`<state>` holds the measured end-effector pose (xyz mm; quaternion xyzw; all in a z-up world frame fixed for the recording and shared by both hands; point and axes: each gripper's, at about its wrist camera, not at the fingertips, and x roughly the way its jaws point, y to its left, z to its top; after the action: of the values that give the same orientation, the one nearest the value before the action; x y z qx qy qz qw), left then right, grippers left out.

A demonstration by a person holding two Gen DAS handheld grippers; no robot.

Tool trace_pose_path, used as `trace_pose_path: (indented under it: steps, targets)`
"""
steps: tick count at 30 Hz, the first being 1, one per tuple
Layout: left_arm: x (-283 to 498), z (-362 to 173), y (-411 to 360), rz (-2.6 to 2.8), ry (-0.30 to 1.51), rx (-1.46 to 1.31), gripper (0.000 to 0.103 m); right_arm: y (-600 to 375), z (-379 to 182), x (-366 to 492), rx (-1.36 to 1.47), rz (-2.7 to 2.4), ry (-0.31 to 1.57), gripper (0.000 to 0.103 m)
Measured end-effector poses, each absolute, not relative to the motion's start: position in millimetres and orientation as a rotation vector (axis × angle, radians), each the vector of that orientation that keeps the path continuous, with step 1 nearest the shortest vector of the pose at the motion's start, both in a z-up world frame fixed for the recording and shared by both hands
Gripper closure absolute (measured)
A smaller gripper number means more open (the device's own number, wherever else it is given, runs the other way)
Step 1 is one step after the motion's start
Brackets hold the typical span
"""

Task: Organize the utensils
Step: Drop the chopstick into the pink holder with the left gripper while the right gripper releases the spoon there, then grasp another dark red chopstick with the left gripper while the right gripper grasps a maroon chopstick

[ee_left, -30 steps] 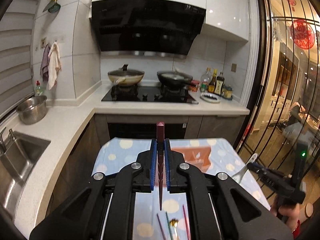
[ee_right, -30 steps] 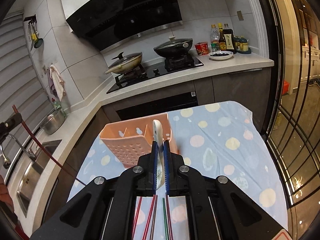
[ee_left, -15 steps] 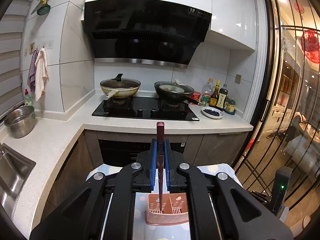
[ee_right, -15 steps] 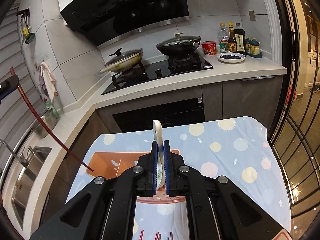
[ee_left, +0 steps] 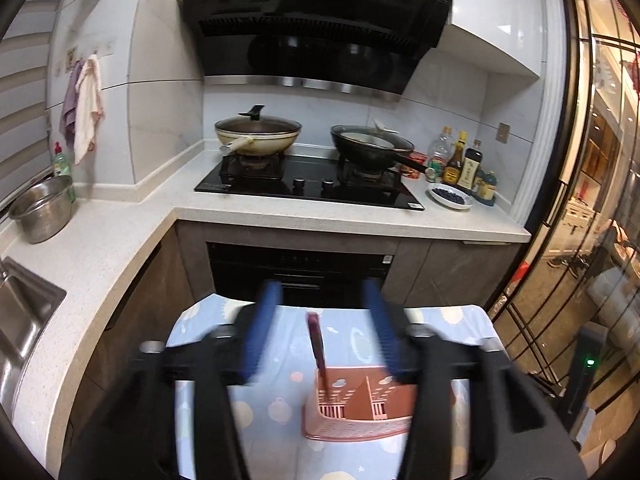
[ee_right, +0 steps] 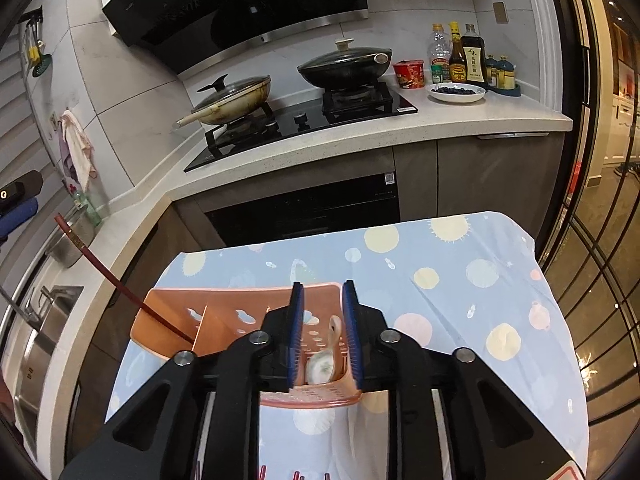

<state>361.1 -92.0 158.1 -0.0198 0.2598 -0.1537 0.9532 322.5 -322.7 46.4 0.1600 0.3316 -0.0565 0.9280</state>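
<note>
The jaws of the left gripper have just been opening and stand wide apart. A dark red chopstick is seen between them, touched by neither pad. Its lower end stands in the left-hand compartment of the pink utensil basket, and it leans toward 11 o'clock.

The jaws of the right gripper have also just been opening and are parted by a narrower gap. A white ceramic spoon lies between them, clear of both pads. It rests in the right-hand compartment of the basket, bowl toward 6 o'clock and handle toward 12.

The basket is set on a table covered by a blue spotted cloth. In the right wrist view the chopstick is seen slanting from the basket toward 10 o'clock. Beyond the table, at 12 o'clock, the kitchen counter carries a hob and two pans.

The step in hand is judged to be the release: each utensil has been deposited in its own compartment. For the next move, both grippers are to be drawn back and up, clear of the basket rim, without the leaning chopstick being knocked. More chopsticks are partly visible at 6 o'clock in the right wrist view; they are probably to be collected next.
</note>
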Motion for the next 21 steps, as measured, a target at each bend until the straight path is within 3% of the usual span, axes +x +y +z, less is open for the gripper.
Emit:
trace_pose_path:
  steps: [15,18,21]
  targets:
    - [327,155,-68,-0.301,0.538,-0.051,0.045,-316,68,267,0.293,-0.127,0.631,0.071]
    - [309,149,-62,-0.302,0.541,-0.047,0.037,-312,66,246,0.281,-0.128,0.635,0.068]
    - [287,135,-58,-0.302,0.552,-0.019,0.037,-308,57,219,0.268,-0.133,0.654,0.065]
